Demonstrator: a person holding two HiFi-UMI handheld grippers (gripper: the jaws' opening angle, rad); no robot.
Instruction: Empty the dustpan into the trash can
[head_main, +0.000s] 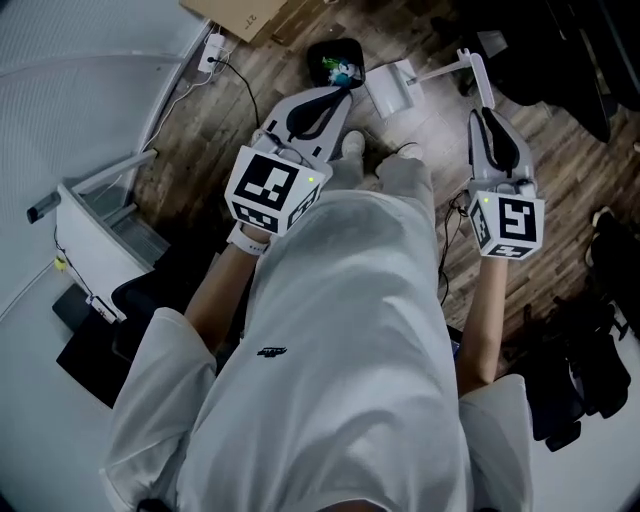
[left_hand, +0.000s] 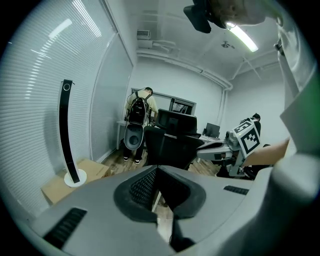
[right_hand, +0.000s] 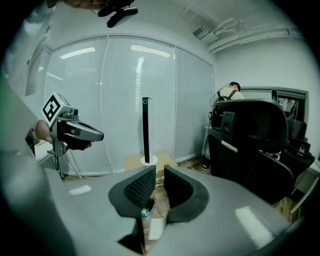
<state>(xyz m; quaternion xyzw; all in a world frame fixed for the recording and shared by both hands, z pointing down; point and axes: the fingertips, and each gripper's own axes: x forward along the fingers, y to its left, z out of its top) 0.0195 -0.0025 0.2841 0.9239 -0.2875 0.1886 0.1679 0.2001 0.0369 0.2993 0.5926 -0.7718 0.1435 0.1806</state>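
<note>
At far left of the head view, a white furniture unit (head_main: 72, 200) stands against the blinds (head_main: 80, 60), with a power strip (head_main: 211, 48) and its cable on the wood floor (head_main: 200, 130) beyond it. A cardboard box (head_main: 240, 14) lies at the top edge.

Left hand-held gripper (head_main: 340, 93): held above the floor, jaws pressed together, nothing between them in its own view. In the head view its tip overlaps the black trash can (head_main: 335, 58), which holds coloured rubbish.

The white dustpan (head_main: 392, 90) lies on the floor just right of the can; whether the two touch cannot be told. Its handle runs rightward toward the right hand-held gripper (head_main: 473, 68).

Right hand-held gripper: jaws a narrow gap apart, clamped on nothing. Through that gap its own view shows the can and dustpan on the floor below.

The person's shoes (head_main: 352, 146) stand just short of both items. Black bags (head_main: 585, 370) crowd the floor at far right.

The gripper views record a slim black post (right_hand: 145, 127) on a round white base, a black office chair (right_hand: 255, 142), and a second person (right_hand: 230, 92) at the rear
</note>
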